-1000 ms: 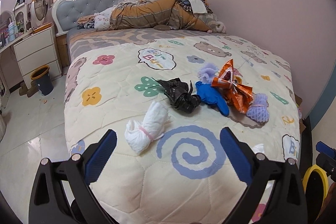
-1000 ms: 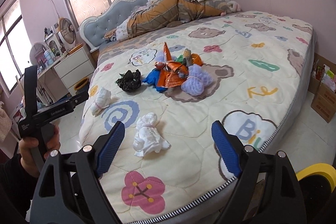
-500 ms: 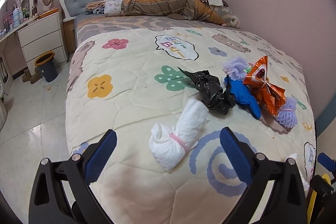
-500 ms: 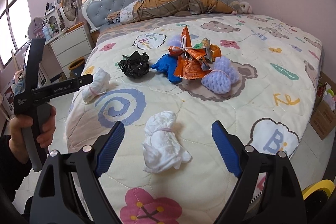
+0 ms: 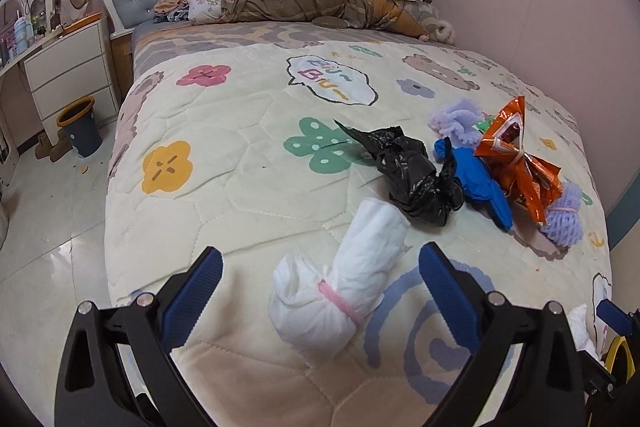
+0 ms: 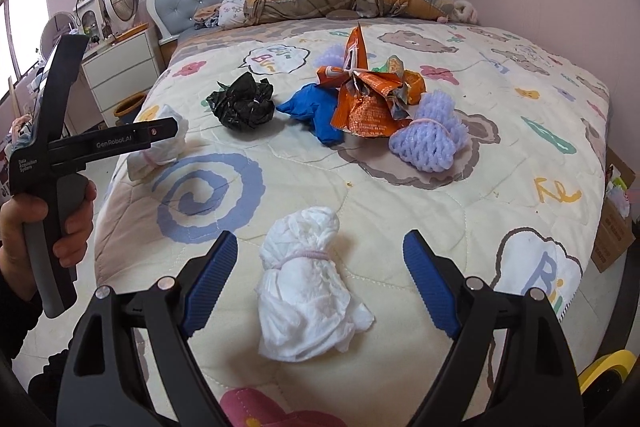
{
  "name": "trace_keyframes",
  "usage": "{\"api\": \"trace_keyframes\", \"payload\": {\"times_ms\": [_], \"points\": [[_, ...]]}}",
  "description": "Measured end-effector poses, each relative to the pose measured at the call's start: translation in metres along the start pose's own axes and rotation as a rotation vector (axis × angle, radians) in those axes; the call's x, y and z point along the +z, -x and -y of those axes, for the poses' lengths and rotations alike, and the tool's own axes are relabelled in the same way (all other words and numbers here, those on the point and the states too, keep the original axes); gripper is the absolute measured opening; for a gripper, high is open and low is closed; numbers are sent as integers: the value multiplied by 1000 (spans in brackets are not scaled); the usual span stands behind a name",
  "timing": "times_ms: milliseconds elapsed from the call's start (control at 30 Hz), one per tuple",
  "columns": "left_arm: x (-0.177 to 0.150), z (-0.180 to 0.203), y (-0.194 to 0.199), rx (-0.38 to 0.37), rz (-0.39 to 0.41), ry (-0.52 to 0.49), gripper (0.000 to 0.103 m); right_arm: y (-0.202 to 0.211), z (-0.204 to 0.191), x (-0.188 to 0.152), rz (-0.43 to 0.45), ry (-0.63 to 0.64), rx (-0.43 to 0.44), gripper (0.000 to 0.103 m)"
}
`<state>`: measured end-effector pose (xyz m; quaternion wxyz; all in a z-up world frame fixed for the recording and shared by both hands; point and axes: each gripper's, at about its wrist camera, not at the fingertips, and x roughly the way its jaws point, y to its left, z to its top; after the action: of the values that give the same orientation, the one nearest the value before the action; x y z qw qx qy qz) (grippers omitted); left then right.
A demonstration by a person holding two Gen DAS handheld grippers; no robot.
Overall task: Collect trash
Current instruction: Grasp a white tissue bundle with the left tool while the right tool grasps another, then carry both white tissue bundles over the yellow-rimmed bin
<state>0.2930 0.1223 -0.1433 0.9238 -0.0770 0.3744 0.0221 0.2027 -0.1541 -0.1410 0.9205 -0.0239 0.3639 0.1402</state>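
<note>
Between your left gripper's [image 5: 320, 283] spread fingers lies a white tissue bundle [image 5: 344, 279], untouched; your right gripper [image 6: 320, 275], likewise released, frames another white wad [image 6: 306, 283]. Farther up the bed [image 6: 400, 195]: black bag [image 6: 242, 101], blue glove [image 6: 314, 109], orange wrapper [image 6: 364, 95], purple nets [image 6: 428, 137].

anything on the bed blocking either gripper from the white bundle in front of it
Nothing visible does. The left gripper stands open with the white tissue roll lying partly between its fingers. The right gripper is open around the crumpled white tissue bundle, with only bare quilt around both.
</note>
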Motion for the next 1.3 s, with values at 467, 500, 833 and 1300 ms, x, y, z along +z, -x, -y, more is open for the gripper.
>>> {"api": "trace_keyframes", "payload": {"times_ms": [467, 500, 833, 1300], "points": [[-6, 8, -22, -2, -11, -22, 58, -34, -1, -5, -57, -5, -23, 65], [-7, 9, -22, 3, -4, -25, 54, -34, -1, -5, -58, -10, -22, 64], [-5, 3, -20, -27, 7, 5, 42, -36, -10, -6, -40, 18, -34, 37], [-6, 5, 12, -54, 19, 26, 40, -10, 4, 0, -42, -80, 6, 33]]}}
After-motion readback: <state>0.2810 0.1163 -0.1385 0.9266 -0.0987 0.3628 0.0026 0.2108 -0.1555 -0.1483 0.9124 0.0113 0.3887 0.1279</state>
